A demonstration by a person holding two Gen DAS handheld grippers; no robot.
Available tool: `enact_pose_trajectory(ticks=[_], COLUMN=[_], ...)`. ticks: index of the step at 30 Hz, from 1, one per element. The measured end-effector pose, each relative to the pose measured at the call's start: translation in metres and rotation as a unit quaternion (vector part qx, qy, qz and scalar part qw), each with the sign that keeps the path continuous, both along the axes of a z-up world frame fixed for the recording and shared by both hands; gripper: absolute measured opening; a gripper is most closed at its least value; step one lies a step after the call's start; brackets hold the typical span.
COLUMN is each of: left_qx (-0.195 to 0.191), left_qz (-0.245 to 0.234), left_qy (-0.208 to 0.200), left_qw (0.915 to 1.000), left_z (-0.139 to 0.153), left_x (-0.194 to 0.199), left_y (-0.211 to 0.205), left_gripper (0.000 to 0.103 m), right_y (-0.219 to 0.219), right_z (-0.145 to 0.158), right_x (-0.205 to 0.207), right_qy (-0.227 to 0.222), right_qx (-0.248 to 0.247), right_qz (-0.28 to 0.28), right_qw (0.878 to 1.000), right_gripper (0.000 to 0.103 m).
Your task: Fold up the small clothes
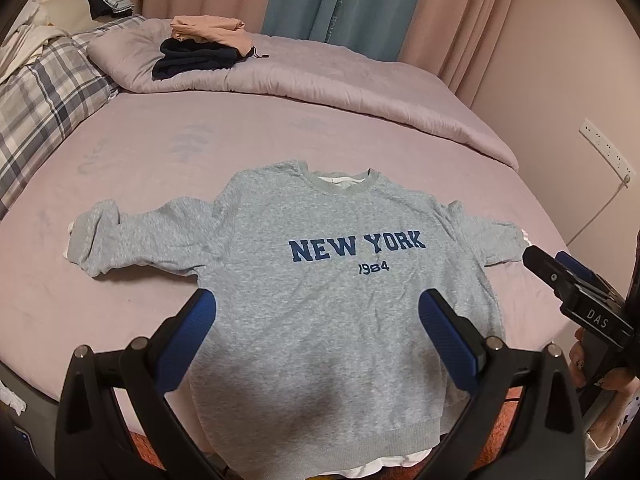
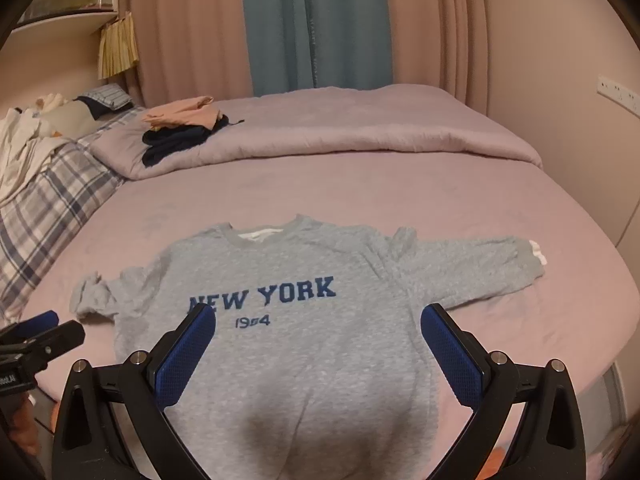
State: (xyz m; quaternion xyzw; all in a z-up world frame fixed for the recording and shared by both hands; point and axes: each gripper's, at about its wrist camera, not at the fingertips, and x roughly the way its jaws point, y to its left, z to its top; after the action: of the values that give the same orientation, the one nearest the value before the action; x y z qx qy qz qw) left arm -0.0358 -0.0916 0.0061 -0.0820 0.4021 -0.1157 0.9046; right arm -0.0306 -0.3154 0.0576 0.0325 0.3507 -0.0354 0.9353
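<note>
A grey sweatshirt [image 1: 320, 280] printed "NEW YORK 1984" lies flat, face up, on the pink bed, sleeves spread to both sides, hem hanging over the near edge. It also shows in the right wrist view [image 2: 288, 340]. My left gripper [image 1: 316, 312] is open and empty, held above the sweatshirt's lower body. My right gripper [image 2: 318, 328] is open and empty, also above the lower body. The right gripper's body [image 1: 580, 292] shows at the right edge of the left wrist view; the left gripper's body [image 2: 40, 340] shows at the left edge of the right wrist view.
A folded stack of peach and dark clothes [image 1: 204, 46] sits on the rolled pink duvet [image 1: 340, 80] at the far side. Plaid pillows [image 1: 44, 96] and loose laundry lie far left. Curtains [image 2: 316, 28] and a wall with a socket strip [image 1: 606, 146] border the bed.
</note>
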Motion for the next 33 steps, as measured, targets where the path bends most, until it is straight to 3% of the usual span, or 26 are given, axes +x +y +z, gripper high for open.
enact_pose_trajectory(ticks=[17,33], left_qx=[0.007,-0.001], left_qz=[-0.001,0.001], left_qy=[-0.004,0.014], left_qw=[1.0000,0.9999], left_z=[0.003,-0.003], left_x=[0.001,0.012], left_y=[0.001,0.001], left_gripper=[0.101,0.101], right_y=[0.001,-0.017], right_z=[0.000,-0.002], right_x=[0.000,0.003], right_qy=[0.001,0.005], right_qx=[0.002,0.037], right_qz=[0.004,-0.012], right_qw=[1.000,0.999], right_gripper=[0.102,0.102])
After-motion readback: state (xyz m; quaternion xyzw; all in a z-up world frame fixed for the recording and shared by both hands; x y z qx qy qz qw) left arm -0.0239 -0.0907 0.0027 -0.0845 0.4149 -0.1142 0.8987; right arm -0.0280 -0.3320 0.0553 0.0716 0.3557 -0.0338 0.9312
